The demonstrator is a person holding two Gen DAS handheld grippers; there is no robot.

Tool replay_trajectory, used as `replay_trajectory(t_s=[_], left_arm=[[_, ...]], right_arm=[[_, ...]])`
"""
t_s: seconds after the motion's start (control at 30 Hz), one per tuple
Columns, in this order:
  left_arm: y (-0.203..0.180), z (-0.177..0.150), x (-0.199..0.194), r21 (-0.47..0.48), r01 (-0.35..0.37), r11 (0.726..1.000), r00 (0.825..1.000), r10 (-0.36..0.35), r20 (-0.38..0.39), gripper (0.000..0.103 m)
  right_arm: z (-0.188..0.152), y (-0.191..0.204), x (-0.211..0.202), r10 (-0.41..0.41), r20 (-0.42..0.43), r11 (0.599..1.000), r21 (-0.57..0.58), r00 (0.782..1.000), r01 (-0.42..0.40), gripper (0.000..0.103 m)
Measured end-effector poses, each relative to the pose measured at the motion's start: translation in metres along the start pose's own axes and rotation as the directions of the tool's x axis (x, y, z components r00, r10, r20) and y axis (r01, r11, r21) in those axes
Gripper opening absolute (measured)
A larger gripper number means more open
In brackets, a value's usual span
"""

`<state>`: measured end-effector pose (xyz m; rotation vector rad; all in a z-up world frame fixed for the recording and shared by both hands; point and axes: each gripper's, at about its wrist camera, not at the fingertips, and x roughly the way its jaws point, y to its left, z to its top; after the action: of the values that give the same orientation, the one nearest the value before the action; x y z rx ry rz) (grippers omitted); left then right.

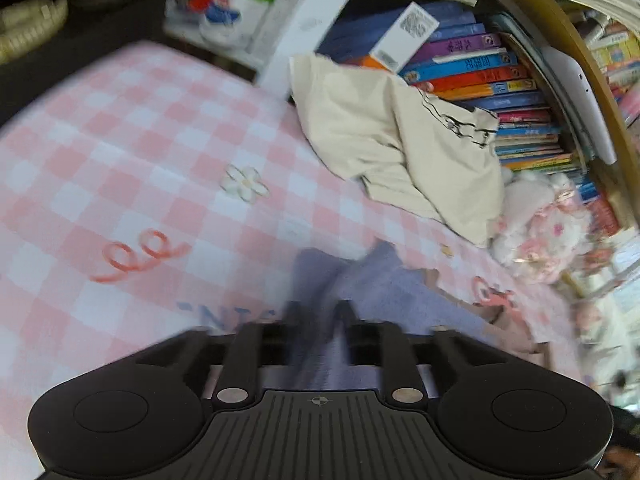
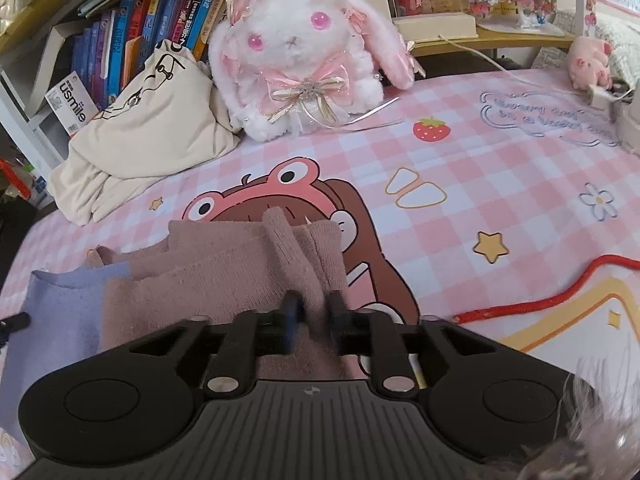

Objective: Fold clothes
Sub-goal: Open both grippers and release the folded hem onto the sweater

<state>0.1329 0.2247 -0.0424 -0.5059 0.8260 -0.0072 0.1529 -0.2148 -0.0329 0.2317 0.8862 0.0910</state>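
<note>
A dusty-pink knit garment [image 2: 224,272] lies on the pink checked bed sheet [image 2: 500,184], with a lavender-blue knit piece [image 2: 60,312] beside it on the left. My right gripper [image 2: 314,304] is shut on a bunched fold of the pink garment. In the blurred left wrist view, my left gripper [image 1: 320,316] is shut on the lavender-blue piece [image 1: 380,280], which runs between its fingers. A cream garment [image 1: 392,140] lies crumpled at the bed's far edge and also shows in the right wrist view [image 2: 148,132].
A white plush rabbit [image 2: 304,52] sits at the back of the bed against a shelf of books [image 2: 160,20]. A red cord [image 2: 560,292] lies on the sheet to the right. A small pink plush [image 2: 592,60] and a charger cable [image 2: 480,56] are far right.
</note>
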Motion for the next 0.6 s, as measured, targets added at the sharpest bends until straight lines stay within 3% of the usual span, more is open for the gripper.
replay_trajectory(t_s=[0.13, 0.3, 0.4, 0.6], left_arm=[[-0.014, -0.011, -0.031, 0.131, -0.041, 0.991, 0.994, 0.028, 0.102, 0.061], [-0.027, -0.028, -0.054, 0.182, -0.037, 0.983, 0.994, 0.018, 0.107, 0.069], [-0.034, -0.042, -0.066, 0.216, -0.037, 0.976, 0.995, 0.017, 0.095, 0.073], [-0.039, -0.073, -0.088, 0.286, -0.057, 0.956, 0.997, 0.041, 0.06, 0.076]], right_arm=[[-0.01, 0.003, -0.015, -0.003, 0.021, 1.0, -0.029, 1.0, 0.004, 0.042], [-0.025, 0.008, -0.035, -0.009, 0.045, 0.998, -0.064, 0.999, 0.012, 0.05], [-0.036, 0.012, -0.049, -0.019, 0.065, 0.996, -0.088, 0.998, 0.025, 0.06], [-0.063, 0.023, -0.077, -0.04, 0.087, 0.985, -0.162, 0.995, 0.054, 0.073]])
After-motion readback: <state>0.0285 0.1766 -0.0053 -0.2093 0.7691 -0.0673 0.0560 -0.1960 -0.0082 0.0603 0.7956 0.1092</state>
